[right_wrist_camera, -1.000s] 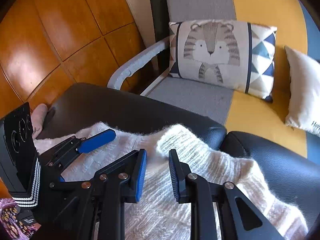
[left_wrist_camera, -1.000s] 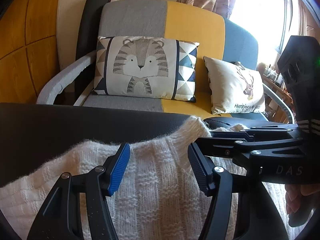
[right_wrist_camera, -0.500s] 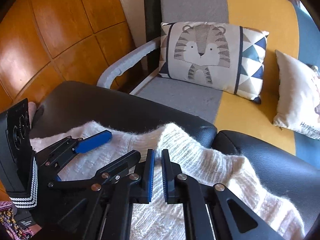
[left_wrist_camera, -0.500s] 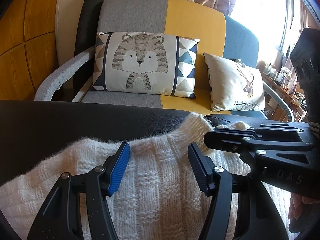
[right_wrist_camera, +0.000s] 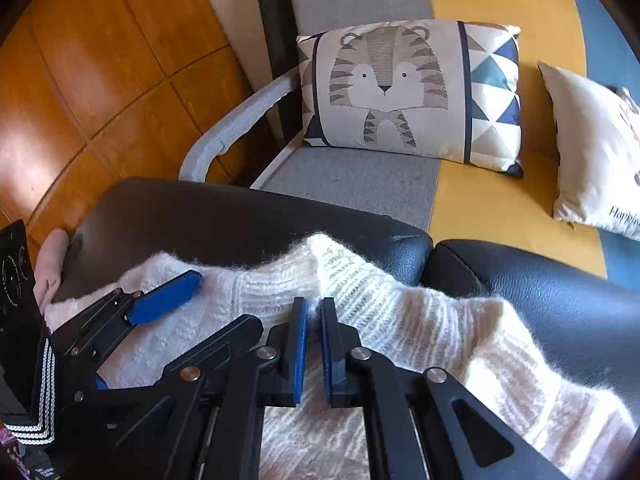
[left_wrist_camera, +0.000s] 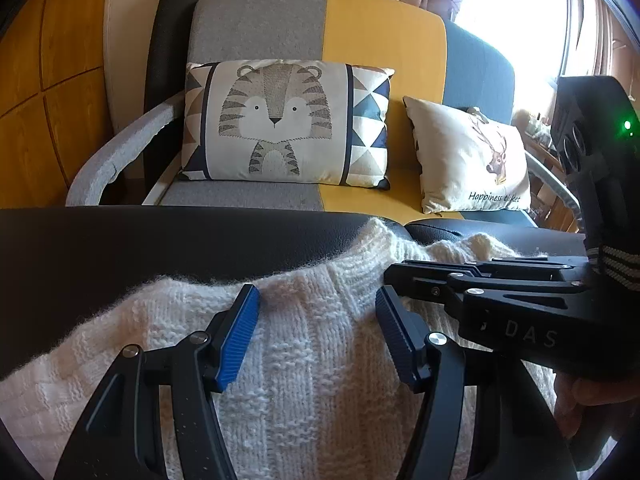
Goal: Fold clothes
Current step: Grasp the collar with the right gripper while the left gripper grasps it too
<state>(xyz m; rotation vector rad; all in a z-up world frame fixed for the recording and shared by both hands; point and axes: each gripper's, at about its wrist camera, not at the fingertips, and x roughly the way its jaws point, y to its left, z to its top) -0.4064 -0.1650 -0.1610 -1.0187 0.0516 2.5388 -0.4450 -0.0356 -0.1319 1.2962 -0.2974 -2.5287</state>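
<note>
A white knitted sweater (left_wrist_camera: 304, 364) lies on a black leather surface (left_wrist_camera: 160, 248), its far edge near the rim. My left gripper (left_wrist_camera: 318, 304) is open, its blue pads resting on the knit on either side of a ribbed band. My right gripper (right_wrist_camera: 314, 314) is shut on a pinch of the sweater (right_wrist_camera: 400, 320) near its far edge. In the left wrist view the right gripper (left_wrist_camera: 400, 274) comes in from the right, just beside the left one. In the right wrist view the left gripper (right_wrist_camera: 168, 300) lies at the left on the knit.
Beyond the black surface stands a grey, yellow and blue sofa (left_wrist_camera: 372, 32) with a tiger cushion (left_wrist_camera: 280, 120) and a cream deer cushion (left_wrist_camera: 468, 156). Orange wood panels (right_wrist_camera: 100, 80) fill the left. A pink cloth (right_wrist_camera: 52, 256) lies at the surface's left end.
My right gripper's jaws have closed from a narrow gap onto the sweater's edge. The left gripper has stayed open on the knit, and both views have shifted slightly.
</note>
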